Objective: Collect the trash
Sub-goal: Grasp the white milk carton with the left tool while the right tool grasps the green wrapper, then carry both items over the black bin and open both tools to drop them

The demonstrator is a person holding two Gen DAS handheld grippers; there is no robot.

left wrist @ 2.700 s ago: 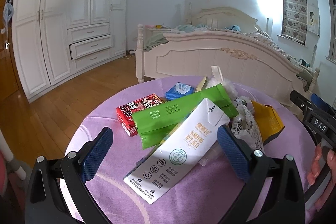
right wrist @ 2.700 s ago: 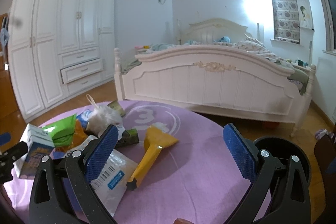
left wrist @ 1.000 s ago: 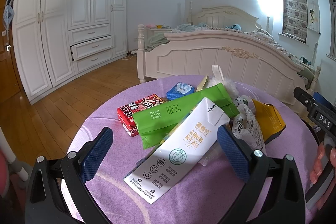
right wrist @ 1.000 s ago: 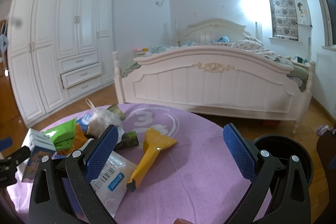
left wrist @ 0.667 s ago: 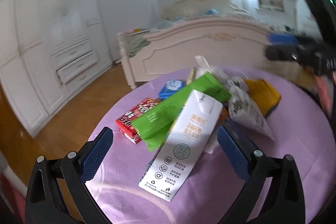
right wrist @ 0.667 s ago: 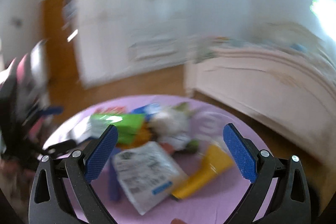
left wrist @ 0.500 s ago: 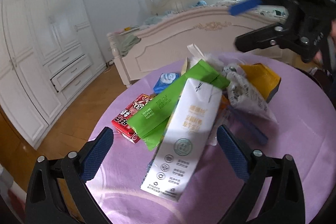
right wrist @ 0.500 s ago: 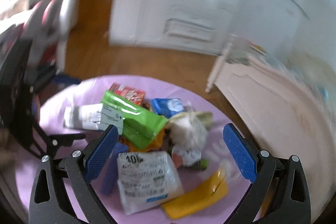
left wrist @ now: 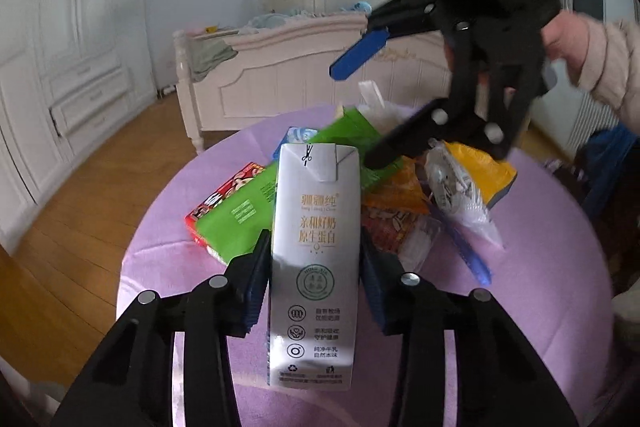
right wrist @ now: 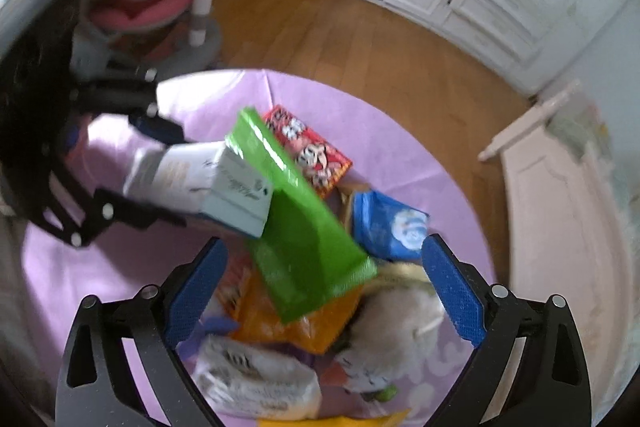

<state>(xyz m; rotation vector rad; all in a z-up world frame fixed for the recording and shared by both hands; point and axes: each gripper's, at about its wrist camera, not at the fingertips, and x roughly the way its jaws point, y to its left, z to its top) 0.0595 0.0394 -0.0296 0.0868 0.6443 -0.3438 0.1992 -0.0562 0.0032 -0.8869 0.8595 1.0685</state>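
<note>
Left wrist view: the left claw clamps the milk carton mid-body above the bench. The right claw, spread wide over the green packet, is close; a swing could knock the carton loose.

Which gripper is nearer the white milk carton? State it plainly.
Left. The left gripper is shut on the white milk carton, jaws pressing both sides. The right gripper hangs open beyond it, above the green packet.
</note>
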